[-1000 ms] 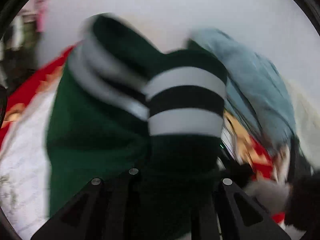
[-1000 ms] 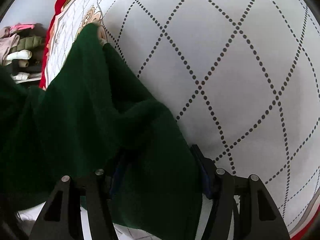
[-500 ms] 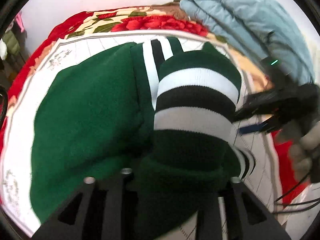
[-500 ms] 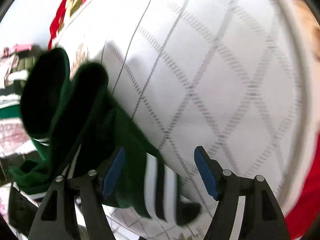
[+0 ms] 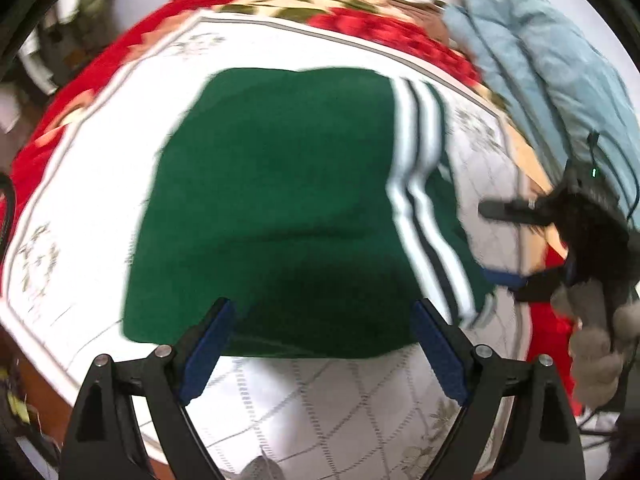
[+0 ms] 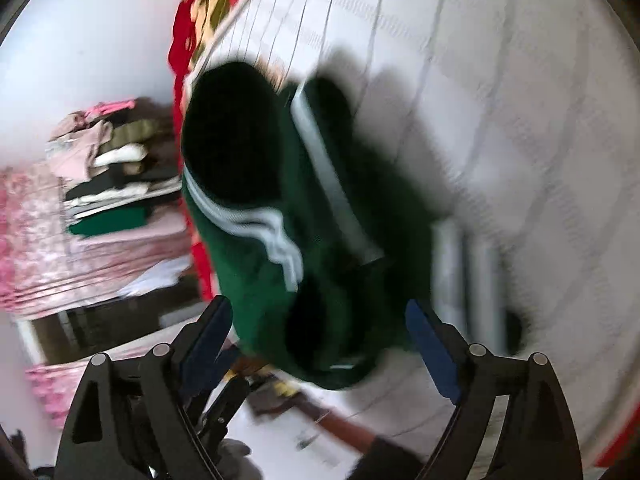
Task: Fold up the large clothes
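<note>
Lying folded on the white quilted bed cover (image 5: 80, 184), the green sweater (image 5: 280, 200) with white stripes sits just ahead of your left gripper (image 5: 324, 344), whose blue-padded jaws stand wide apart and hold nothing. Your right gripper (image 6: 320, 340) is likewise spread open and empty, close over the sweater's edge, with stacked clothes (image 6: 104, 184) blurred off to the side.

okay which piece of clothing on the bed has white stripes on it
The green garment lying folded on the white quilt. The light blue jacket at the bed's far corner is plain.
</note>
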### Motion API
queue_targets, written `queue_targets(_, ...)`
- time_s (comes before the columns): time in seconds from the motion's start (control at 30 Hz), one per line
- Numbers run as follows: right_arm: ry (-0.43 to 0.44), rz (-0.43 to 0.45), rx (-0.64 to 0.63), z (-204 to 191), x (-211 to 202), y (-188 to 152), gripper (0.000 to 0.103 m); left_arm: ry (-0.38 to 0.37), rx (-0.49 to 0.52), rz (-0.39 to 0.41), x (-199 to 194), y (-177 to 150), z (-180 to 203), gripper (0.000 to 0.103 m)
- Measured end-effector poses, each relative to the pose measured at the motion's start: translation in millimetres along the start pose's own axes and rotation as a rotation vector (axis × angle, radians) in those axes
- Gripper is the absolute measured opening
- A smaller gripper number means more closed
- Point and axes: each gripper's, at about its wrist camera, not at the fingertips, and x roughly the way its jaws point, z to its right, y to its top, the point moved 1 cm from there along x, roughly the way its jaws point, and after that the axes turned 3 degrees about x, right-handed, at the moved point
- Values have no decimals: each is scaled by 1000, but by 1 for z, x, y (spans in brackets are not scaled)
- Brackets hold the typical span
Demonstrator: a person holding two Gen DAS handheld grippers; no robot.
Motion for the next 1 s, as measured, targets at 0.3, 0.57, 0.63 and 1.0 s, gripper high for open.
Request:
queue_targets(0.3,-270,83,-46,-9,7,-15,13,213,-101,39,0,9,-62,89)
queue_targets(0.57,-422,120,-81,-18,-24,-2,61,237,-111,27,14,34,-86,89)
queue_targets(0.63,-298,225,-141,-46,-48,2,87,227,-114,43,14,46,-88,89)
queue_targets(1.0,29,54,-125,-92,52,94,7,230,-90,64,40,104,-98,89)
